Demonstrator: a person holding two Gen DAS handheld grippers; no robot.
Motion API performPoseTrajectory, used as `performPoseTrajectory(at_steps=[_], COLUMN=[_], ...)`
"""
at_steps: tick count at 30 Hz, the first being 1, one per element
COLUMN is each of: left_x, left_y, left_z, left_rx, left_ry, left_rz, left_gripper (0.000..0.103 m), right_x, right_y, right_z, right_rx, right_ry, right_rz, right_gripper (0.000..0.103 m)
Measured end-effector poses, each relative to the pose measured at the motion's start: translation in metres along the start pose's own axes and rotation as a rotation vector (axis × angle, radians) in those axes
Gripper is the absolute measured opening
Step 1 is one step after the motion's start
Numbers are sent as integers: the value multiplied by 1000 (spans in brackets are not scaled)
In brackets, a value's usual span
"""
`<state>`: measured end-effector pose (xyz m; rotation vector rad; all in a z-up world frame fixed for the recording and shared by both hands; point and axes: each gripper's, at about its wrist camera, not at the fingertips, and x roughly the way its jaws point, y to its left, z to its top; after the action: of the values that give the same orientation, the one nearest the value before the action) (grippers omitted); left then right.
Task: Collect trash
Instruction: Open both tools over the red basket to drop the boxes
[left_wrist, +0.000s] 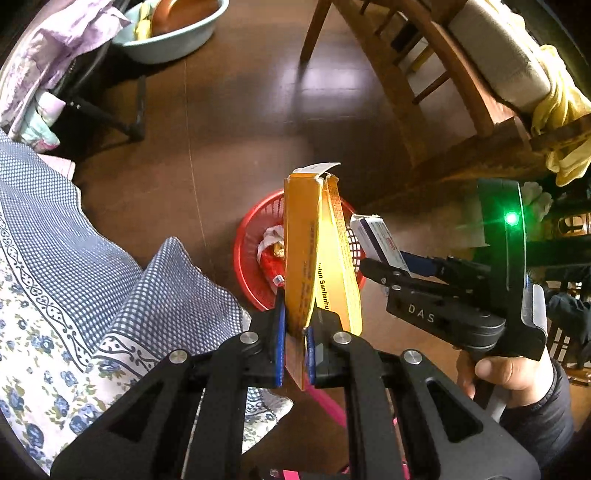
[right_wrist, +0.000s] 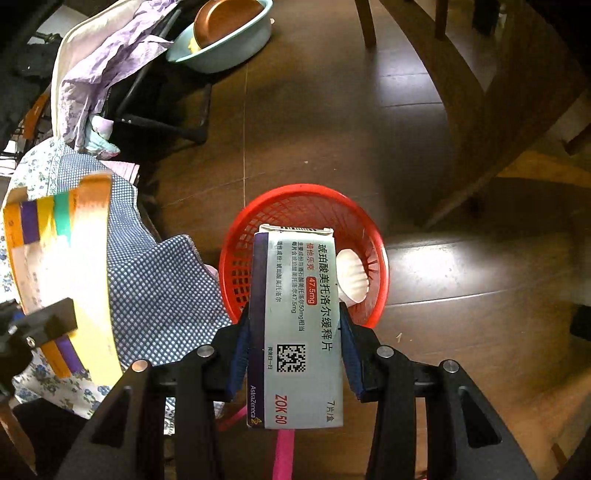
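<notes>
My left gripper (left_wrist: 295, 328) is shut on a flattened yellow carton (left_wrist: 321, 254), held upright above a red mesh basket (left_wrist: 251, 258) on the dark wood floor. My right gripper (right_wrist: 295, 332) is shut on a pale blue and purple medicine box (right_wrist: 299, 325), held over the same basket (right_wrist: 303, 206). In the left wrist view the right gripper (left_wrist: 373, 267) shows at the right with its box (left_wrist: 376, 236) above the basket's right rim. The basket holds a red wrapper (left_wrist: 271, 254) and a white paper cup (right_wrist: 352, 275). The yellow carton shows blurred at the left of the right wrist view (right_wrist: 66, 266).
A bed with a blue checked and floral cover (left_wrist: 74, 266) fills the left. A wooden chair (left_wrist: 436, 74) stands at the upper right. A pale blue basin (left_wrist: 173, 33) sits on the floor at the top. A black stand (right_wrist: 162, 122) holds hanging clothes.
</notes>
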<state>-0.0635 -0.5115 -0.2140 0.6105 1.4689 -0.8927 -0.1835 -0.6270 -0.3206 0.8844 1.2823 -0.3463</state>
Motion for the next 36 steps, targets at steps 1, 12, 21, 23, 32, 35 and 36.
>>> performPoseTrajectory(at_steps=[1, 12, 21, 23, 32, 35, 36], left_x=[0, -7, -16, -18, -38, -50, -56], left_y=[-2, -6, -2, -2, 2, 1, 2], left_z=[1, 1, -2, -4, -18, -21, -23], left_rx=[-1, 20, 2, 2, -33, -30, -30], left_ry=[1, -34, -61, -67, -131, -176, -193], left_rz=[7, 24, 42, 49, 70, 96, 100], left_gripper=[14, 37, 37, 38, 49, 60, 63], right_x=[-1, -6, -19, -23, -54, -69, -73], right_y=[-1, 6, 20, 22, 40, 48, 50], right_z=[0, 0, -4, -4, -6, -6, -6], right_rx=[3, -1, -47, -52, -74, -80, -81], right_ry=[-1, -14, -46, -51, -91, -111, -119], right_rz=[9, -13, -65, -76, -95, -88, -87], right_gripper=[44, 55, 72, 75, 85, 86, 87])
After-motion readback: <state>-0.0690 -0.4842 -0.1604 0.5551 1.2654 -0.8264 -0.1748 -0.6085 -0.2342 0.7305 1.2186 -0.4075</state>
